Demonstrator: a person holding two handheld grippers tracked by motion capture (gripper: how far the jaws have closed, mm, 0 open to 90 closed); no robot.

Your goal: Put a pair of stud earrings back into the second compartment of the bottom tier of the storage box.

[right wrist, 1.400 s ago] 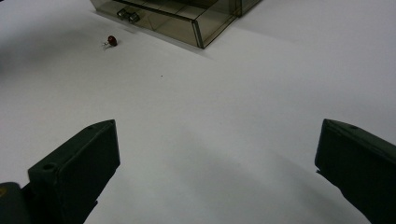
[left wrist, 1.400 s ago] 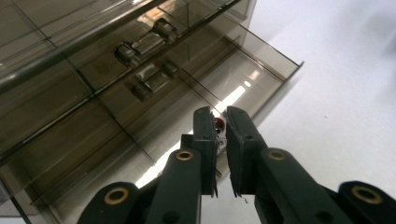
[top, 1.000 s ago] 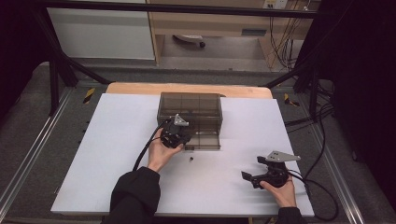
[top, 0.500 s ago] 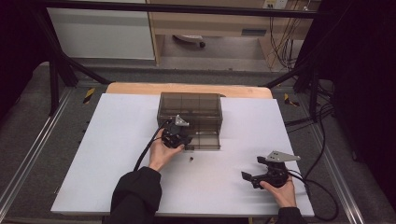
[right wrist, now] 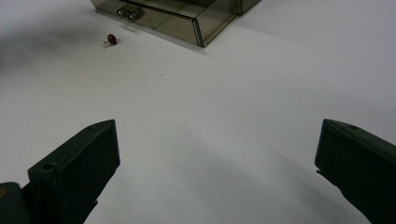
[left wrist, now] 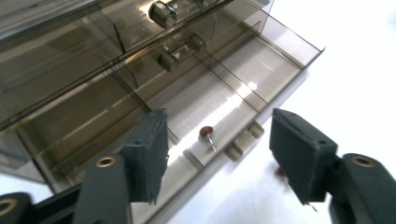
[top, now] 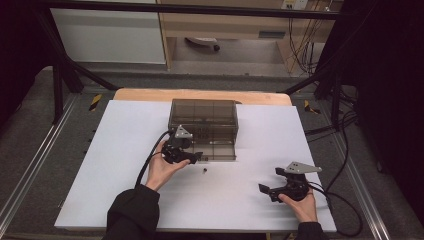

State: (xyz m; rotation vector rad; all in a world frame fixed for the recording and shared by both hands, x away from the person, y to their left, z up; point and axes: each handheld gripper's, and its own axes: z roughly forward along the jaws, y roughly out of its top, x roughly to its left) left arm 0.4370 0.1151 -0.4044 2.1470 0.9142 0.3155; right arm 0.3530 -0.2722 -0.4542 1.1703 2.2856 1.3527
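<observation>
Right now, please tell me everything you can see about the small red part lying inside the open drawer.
The small red part is a tiny rounded, dark red bead, glossy like ceramic or resin, with thin metal wire legs pointing toward the drawer's front. It lies loose on the floor of a smoky transparent plastic drawer, in a front compartment near the front wall. Nothing grips it: the left hand-held gripper hovers before it, jaws apart.
</observation>
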